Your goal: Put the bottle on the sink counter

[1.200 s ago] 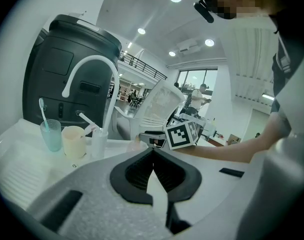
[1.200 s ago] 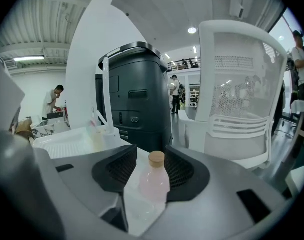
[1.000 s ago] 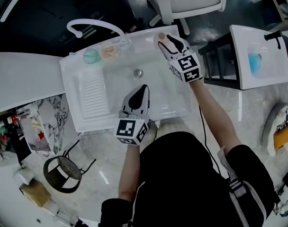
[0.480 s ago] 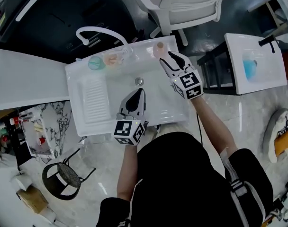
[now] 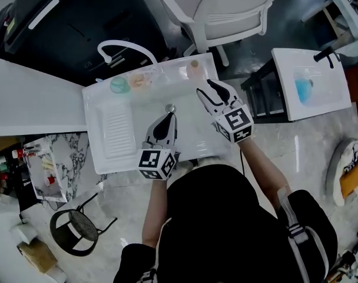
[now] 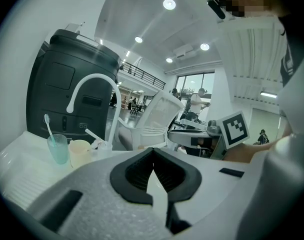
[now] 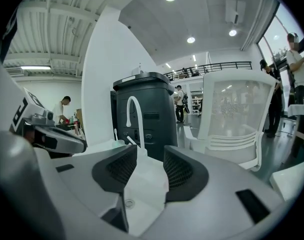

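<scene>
A small clear bottle [image 5: 194, 69] with a tan cap stands upright on the back rim of the white sink [image 5: 102, 152], right of the faucet [image 5: 121, 46]. My right gripper [image 5: 206, 91] hovers over the basin's right side, a short way in front of the bottle and apart from it, open with nothing between its fingers [image 7: 149, 169]. My left gripper [image 5: 168, 118] hangs over the basin's front, tips near the drain [image 5: 170, 108], shut on nothing [image 6: 153, 171]. The bottle does not show clearly in either gripper view.
A teal cup [image 5: 119, 85] with a toothbrush and a beige cup [image 5: 140, 81] stand on the back rim left of the faucet. A washboard slope [image 5: 116, 130] fills the basin's left. A white chair [image 5: 226, 7] stands behind; a second sink [image 5: 310, 82] is at right.
The right gripper, which was at the bottle on the back rim, has drawn back toward the person and is apart from it. The left gripper stays over the basin.
</scene>
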The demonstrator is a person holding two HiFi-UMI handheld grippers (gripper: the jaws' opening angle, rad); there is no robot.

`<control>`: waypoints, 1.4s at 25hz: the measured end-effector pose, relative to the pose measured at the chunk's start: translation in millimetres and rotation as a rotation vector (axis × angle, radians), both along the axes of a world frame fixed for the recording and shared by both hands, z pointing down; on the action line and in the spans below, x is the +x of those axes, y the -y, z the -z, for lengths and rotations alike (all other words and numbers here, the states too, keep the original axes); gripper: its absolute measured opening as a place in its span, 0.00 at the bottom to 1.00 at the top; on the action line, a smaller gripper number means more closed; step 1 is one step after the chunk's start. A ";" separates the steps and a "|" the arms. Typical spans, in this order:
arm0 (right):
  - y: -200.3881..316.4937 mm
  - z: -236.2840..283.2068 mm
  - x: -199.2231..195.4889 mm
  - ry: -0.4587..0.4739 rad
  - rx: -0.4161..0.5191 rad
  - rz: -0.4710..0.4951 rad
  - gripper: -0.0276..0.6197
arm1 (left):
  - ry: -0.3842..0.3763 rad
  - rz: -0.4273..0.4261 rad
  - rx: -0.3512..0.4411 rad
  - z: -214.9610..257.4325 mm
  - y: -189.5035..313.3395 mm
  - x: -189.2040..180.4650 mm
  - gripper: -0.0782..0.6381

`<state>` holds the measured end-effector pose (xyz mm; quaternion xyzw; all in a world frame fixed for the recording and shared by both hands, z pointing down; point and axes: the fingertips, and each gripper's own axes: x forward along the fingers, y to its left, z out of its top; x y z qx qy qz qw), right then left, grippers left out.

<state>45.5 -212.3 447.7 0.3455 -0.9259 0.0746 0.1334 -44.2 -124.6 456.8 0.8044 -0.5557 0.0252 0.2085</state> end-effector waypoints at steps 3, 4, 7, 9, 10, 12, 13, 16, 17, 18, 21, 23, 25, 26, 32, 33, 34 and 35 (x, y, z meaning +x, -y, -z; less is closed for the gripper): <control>-9.4 7.3 1.8 0.007 0.007 0.003 0.29 | 0.000 -0.002 0.009 3.7 0.7 0.2 0.13; -12.7 9.1 2.2 0.011 0.007 0.004 0.29 | 0.000 -0.003 0.011 4.7 0.5 0.4 0.13; -20.7 12.7 3.5 0.022 0.005 0.007 0.29 | 0.000 -0.006 0.018 7.9 1.1 1.9 0.13; -25.8 12.6 4.1 0.023 0.006 0.008 0.29 | -0.001 -0.008 0.021 9.1 1.2 3.1 0.13; -28.9 12.0 4.3 0.024 0.004 0.009 0.28 | -0.002 -0.009 0.021 9.5 0.8 3.7 0.13; -34.4 10.5 4.0 0.026 -0.003 0.013 0.28 | -0.005 -0.010 0.024 10.8 0.8 4.8 0.13; -37.4 9.4 3.8 0.027 -0.007 0.017 0.27 | -0.007 -0.010 0.025 11.4 1.1 5.5 0.13; -46.3 4.3 4.5 0.027 -0.018 0.027 0.25 | -0.011 -0.012 0.028 12.4 1.9 8.4 0.13; -48.0 2.8 5.1 0.027 -0.021 0.027 0.23 | -0.009 -0.012 0.029 13.0 2.8 9.1 0.13; -49.1 1.7 5.7 0.028 -0.023 0.027 0.22 | -0.008 -0.013 0.030 13.5 3.7 9.6 0.13; -51.1 -1.1 7.4 0.026 -0.022 0.024 0.18 | -0.005 -0.013 0.029 13.2 5.7 9.9 0.13; -51.1 -2.0 8.6 0.020 -0.018 0.022 0.13 | -0.005 -0.014 0.026 12.3 6.9 10.6 0.13; -51.3 -2.7 10.2 0.018 -0.016 0.024 0.13 | -0.007 -0.015 0.024 11.4 7.5 13.1 0.13; -51.4 -3.0 11.5 0.018 -0.015 0.024 0.12 | -0.008 -0.015 0.024 10.8 7.7 14.9 0.13; -50.7 -6.4 14.5 0.022 -0.021 0.017 0.07 | -0.008 -0.020 0.017 7.5 8.8 20.4 0.13; -51.1 -6.9 14.1 0.023 -0.023 0.017 0.06 | -0.009 -0.020 0.015 7.4 8.9 20.3 0.13; -51.1 -7.3 13.6 0.023 -0.024 0.016 0.06 | -0.009 -0.020 0.014 7.4 9.0 20.0 0.13; -51.1 -7.8 13.2 0.023 -0.024 0.017 0.05 | -0.009 -0.020 0.013 7.5 9.1 19.6 0.13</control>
